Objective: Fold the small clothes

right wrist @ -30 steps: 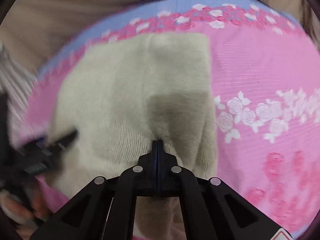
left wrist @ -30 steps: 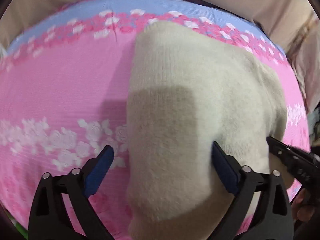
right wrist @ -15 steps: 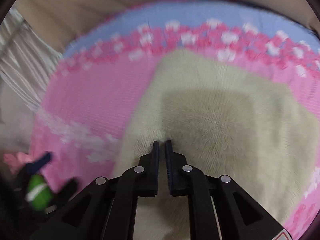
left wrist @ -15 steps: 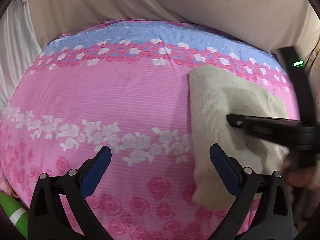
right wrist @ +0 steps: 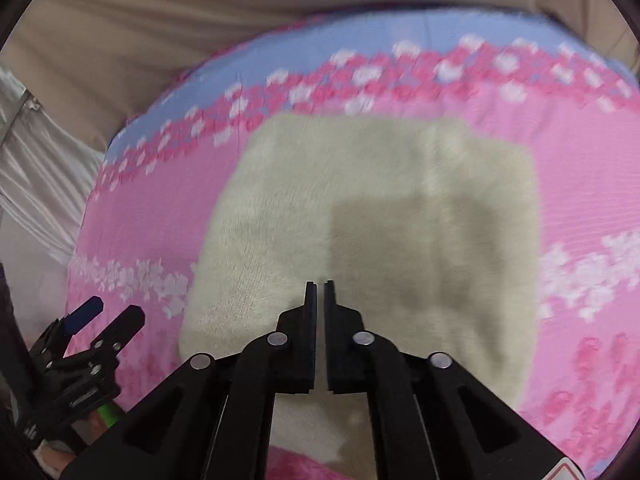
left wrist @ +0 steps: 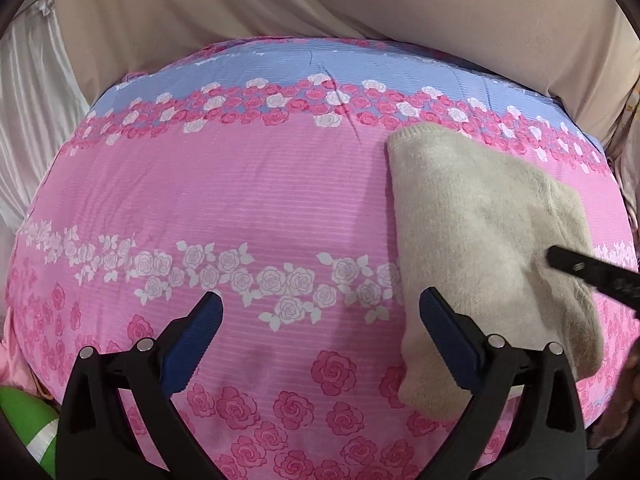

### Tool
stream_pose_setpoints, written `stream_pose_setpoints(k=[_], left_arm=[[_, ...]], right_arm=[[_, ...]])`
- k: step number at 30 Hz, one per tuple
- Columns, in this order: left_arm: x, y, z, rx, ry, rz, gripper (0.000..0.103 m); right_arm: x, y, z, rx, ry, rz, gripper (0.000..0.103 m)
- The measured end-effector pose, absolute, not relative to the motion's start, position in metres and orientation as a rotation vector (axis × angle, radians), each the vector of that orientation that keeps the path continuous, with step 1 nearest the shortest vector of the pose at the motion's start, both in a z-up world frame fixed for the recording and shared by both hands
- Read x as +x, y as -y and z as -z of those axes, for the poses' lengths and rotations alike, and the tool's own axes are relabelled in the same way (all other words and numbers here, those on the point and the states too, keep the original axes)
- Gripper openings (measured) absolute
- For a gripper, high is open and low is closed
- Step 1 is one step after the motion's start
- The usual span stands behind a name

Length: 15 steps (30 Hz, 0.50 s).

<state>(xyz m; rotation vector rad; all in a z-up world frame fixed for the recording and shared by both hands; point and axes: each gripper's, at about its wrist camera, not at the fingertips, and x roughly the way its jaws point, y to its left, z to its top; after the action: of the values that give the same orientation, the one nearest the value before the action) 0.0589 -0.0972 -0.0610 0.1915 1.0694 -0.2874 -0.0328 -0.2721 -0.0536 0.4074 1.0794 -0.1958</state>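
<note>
A folded cream knit garment [left wrist: 480, 240] lies on the pink rose-print bed cover [left wrist: 260, 200], at the right of the left wrist view. My left gripper [left wrist: 320, 320] is open and empty, above the cover just left of the garment. In the right wrist view the garment [right wrist: 380, 220] fills the middle. My right gripper [right wrist: 320, 286] is above its near part, jaws nearly closed with a thin gap, gripping nothing. The right gripper's tip [left wrist: 592, 272] shows over the garment's right side. The left gripper [right wrist: 104, 316] shows at lower left.
Beige fabric [left wrist: 320, 0] runs behind the bed and a white curtain [left wrist: 28, 120] hangs at the left. A green object [left wrist: 28, 424] lies at the lower left edge. The cover has a blue band [left wrist: 320, 76] along its far side.
My left gripper pulled back and left, off the garment. My right gripper let go of the garment, opened a sliver and lifted away. The garment now lies folded and flat.
</note>
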Motion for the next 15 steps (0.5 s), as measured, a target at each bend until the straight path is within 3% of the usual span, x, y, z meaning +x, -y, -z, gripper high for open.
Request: stream_pose_setpoints(k=[5,6,9,11,13,15], left_arm=[[0.058,0.112,0.066,0.215,-1.089,0.309,0.096],[0.057,0.115,0.067,0.218,-1.091,0.312,0.097],[0.057,0.123,0.068,0.233,-1.095,0.324,0.097],[0.057,0.126,0.067,0.23,-1.097,0.332,0.097],[0.061,0.126,0.07,0.166,-1.133,0.365,0.097],[0.068,0.124,0.074,0.071,-1.191,0.392,0.097]], right_arm=[[-0.057,0.289,0.088,0.348,-1.173,0.3,0.006],[-0.06,0.29,0.099,0.365,-1.182,0.298,0.0],[-0.072,0.303,0.093,0.506,-1.115,0.289,0.001],[-0.081,0.309,0.078,0.544,-1.061,0.29,0.008],[-0.09,0.32,0.066,0.519,-1.028,0.333,0.035],[-0.092,0.332,0.065,0.519,-1.022,0.373,0.05]])
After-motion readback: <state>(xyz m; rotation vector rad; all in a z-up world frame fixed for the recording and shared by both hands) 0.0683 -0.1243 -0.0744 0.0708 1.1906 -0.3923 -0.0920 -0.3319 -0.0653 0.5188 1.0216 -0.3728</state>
